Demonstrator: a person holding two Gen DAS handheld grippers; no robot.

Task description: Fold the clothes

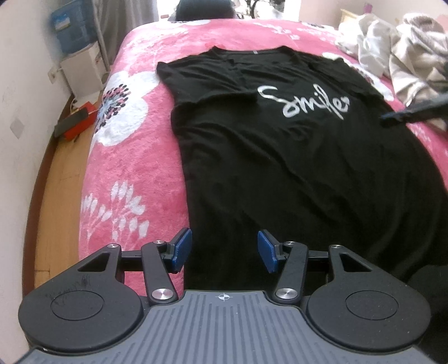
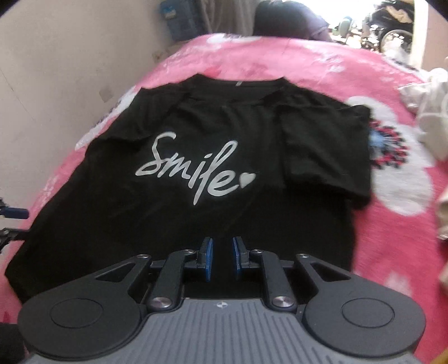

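A black T-shirt with silver "Smile" lettering lies flat, print up, on a pink flowered blanket covering a bed. My left gripper is open and hovers over the shirt's near left hem, with nothing pressed between its blue pads. My right gripper hangs above the shirt's lower middle. Its jaws stand a narrow gap apart and hold nothing. In the left wrist view the right gripper shows as a dark blur over the shirt's right side.
A heap of pale clothes lies at the bed's far right. Left of the bed are a wall, a white stand with a blue bottle and a red box on the wooden floor. A dark chair stands beyond the bed.
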